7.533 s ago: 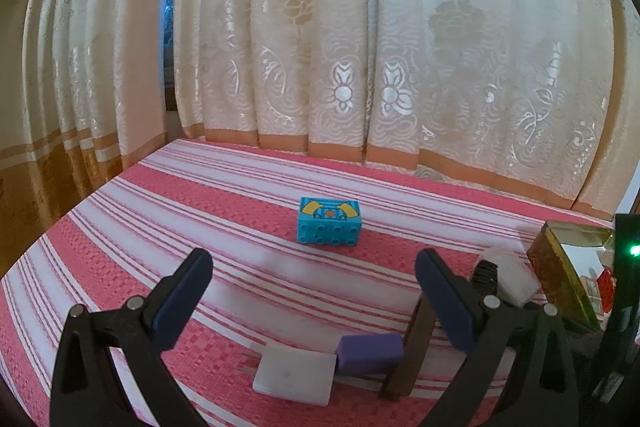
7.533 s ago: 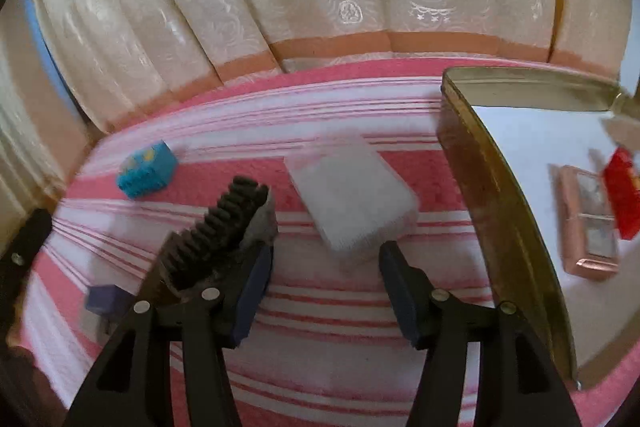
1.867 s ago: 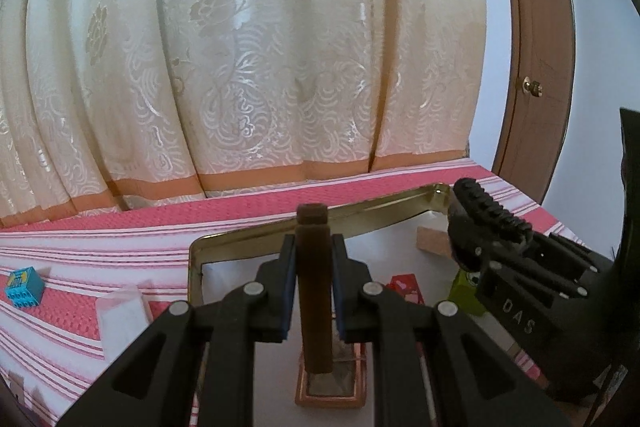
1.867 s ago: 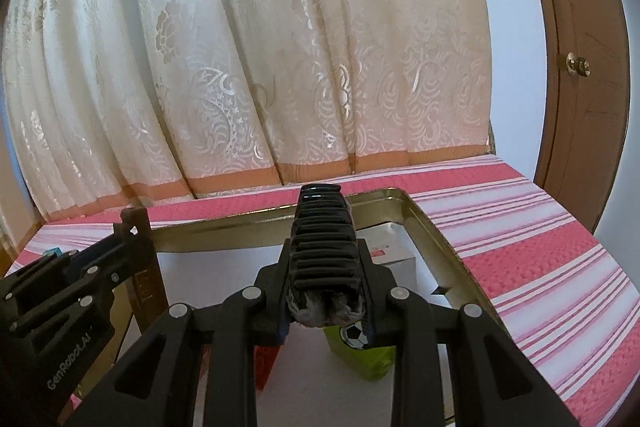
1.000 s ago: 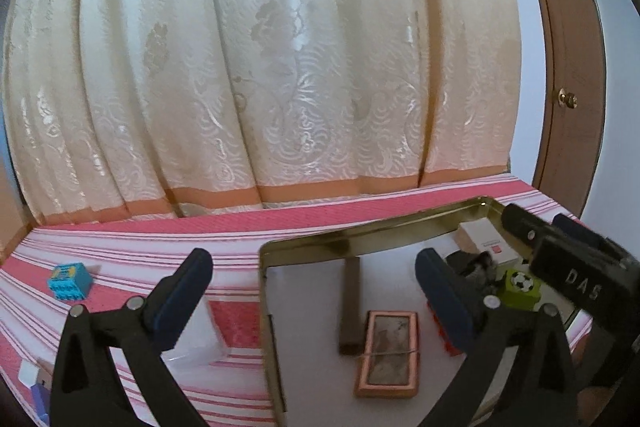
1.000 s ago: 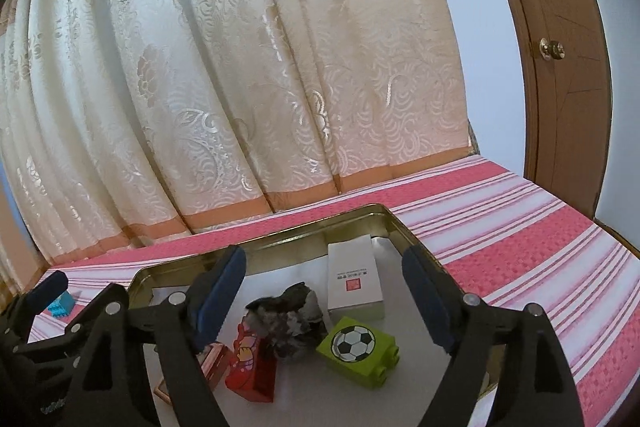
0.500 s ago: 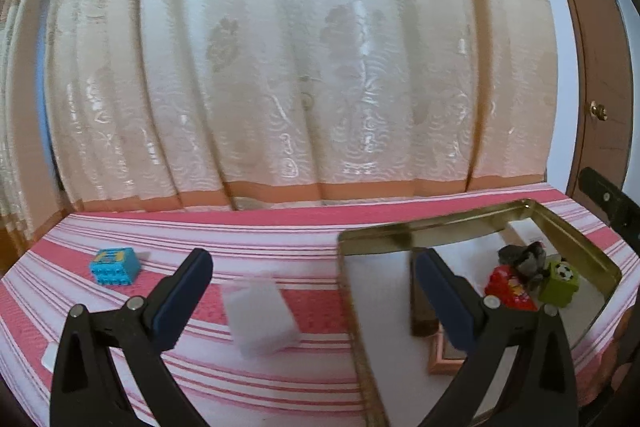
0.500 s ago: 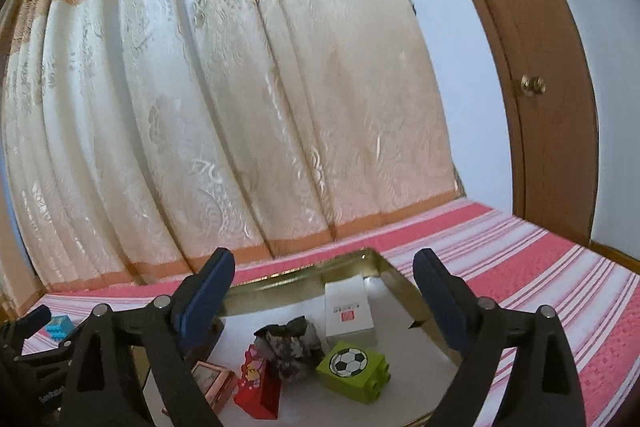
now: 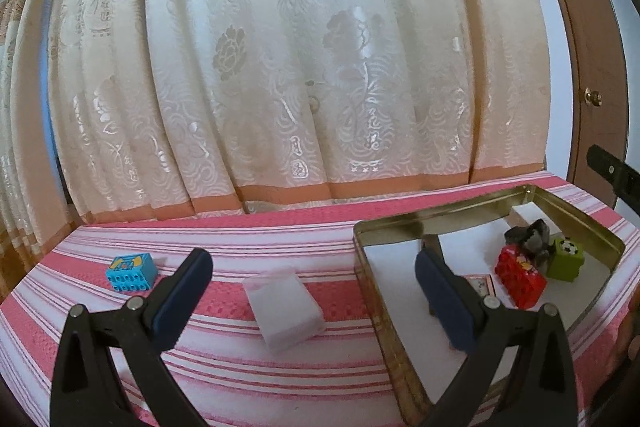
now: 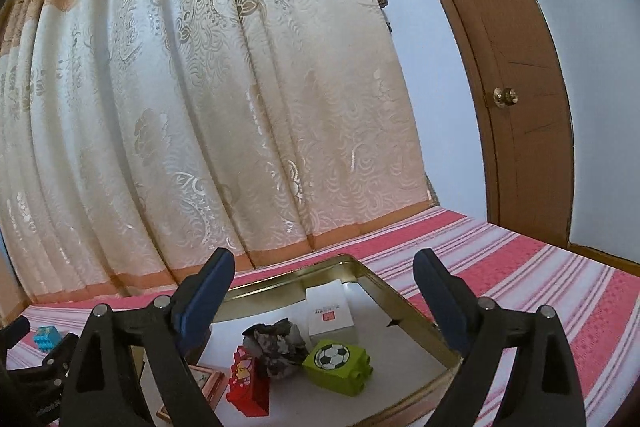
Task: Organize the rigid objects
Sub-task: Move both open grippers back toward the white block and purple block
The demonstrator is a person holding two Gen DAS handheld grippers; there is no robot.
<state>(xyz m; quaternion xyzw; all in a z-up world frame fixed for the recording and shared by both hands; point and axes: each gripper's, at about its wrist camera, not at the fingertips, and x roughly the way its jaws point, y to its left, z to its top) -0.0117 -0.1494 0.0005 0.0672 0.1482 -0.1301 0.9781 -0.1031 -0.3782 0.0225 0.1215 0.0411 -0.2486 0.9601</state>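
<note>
My left gripper (image 9: 312,266) is open and holds nothing. It hangs over the striped cloth just short of a translucent white block (image 9: 285,307). A blue toy brick (image 9: 131,271) lies further left. The gold tin tray (image 9: 400,223) sits to the right. In it lie a brown stick (image 9: 433,245), a copper-framed tile (image 9: 480,283), a red brick (image 9: 519,281), a dark grey ridged piece (image 9: 528,235) and a green football brick (image 9: 565,259). My right gripper (image 10: 324,267) is open and empty above the tray (image 10: 408,301). The dark piece (image 10: 276,343), green brick (image 10: 338,363) and white box (image 10: 330,311) lie below it.
Cream curtains hang close behind the table along its far edge. A brown door (image 10: 520,99) with a brass knob stands at the right. The pink striped cloth (image 9: 224,367) covers the table. The left gripper's body (image 10: 36,371) shows at the right wrist view's lower left.
Both grippers let go of the stick and the dark piece into the tray and opened. The left view has swung left onto the white block. The right gripper has tilted up.
</note>
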